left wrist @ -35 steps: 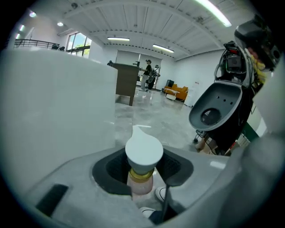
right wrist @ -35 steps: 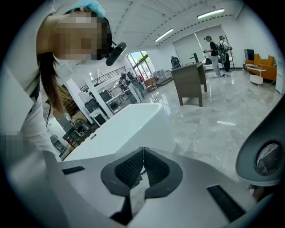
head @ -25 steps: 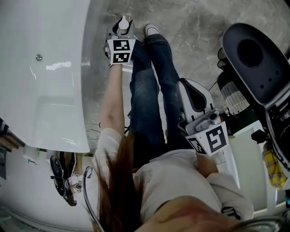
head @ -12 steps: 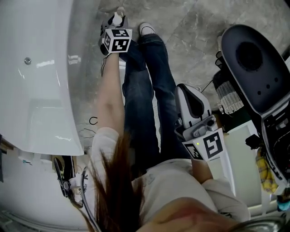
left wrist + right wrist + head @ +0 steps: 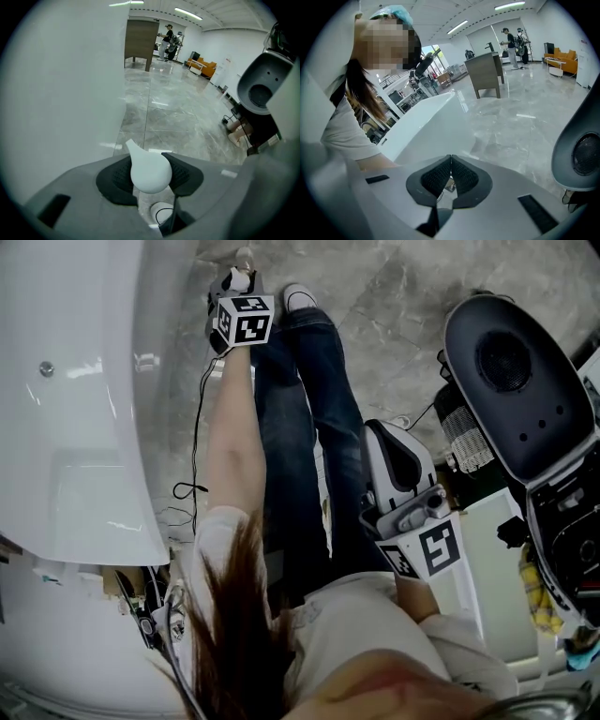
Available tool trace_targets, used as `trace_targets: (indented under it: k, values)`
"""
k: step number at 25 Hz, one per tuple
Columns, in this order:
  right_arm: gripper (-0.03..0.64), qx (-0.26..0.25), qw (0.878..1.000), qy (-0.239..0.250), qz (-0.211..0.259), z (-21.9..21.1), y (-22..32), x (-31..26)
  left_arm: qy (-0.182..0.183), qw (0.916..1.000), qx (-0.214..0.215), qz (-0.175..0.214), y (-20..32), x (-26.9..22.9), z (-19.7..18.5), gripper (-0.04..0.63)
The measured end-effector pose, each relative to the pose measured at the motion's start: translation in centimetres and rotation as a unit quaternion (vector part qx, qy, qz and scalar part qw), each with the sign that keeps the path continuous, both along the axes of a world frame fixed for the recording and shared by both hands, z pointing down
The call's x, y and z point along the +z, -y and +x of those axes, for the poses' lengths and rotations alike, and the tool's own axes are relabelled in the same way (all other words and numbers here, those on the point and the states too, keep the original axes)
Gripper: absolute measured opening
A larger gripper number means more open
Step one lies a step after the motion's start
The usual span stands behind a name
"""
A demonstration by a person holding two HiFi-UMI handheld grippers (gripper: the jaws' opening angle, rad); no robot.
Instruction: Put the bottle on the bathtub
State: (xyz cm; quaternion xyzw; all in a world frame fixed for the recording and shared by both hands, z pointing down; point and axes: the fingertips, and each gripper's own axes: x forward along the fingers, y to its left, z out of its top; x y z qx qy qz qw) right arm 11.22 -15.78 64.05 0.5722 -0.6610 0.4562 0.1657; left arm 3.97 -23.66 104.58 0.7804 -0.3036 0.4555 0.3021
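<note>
A white bottle with a rounded pump head sits between the dark pads of my left gripper, which is shut on it just under the head. In the head view this gripper hangs low over the grey floor beside the white bathtub's outer wall, with the bottle's top just showing beyond its marker cube. The bathtub wall fills the left of the left gripper view. My right gripper stays by the person's waist, its pads shut with nothing between them.
The person's jeans-clad legs and a white shoe stand next to the left gripper. A black cable lies on the floor by the tub. A large black seat-like unit stands at the right. A brown cabinet stands far off.
My left gripper has sunk toward the floor with the bottle in it, alongside the bathtub wall. The right gripper has dropped a little.
</note>
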Motion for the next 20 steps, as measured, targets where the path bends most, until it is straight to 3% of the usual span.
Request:
trace_targets:
  k: [14, 20]
  values:
    - [0.012, -0.019, 1.0, -0.007, 0.007, -0.5, 0.3, -0.1, 0.004, 0.9989, -0.04, -0.026, -1.6, 0.2, -1.7, 0.17]
    - [0.012, -0.026, 1.0, -0.004, 0.013, -2.2, -0.4, -0.5, 0.003, 0.9958, -0.09, -0.021, -1.6, -0.7, -3.6, 0.195]
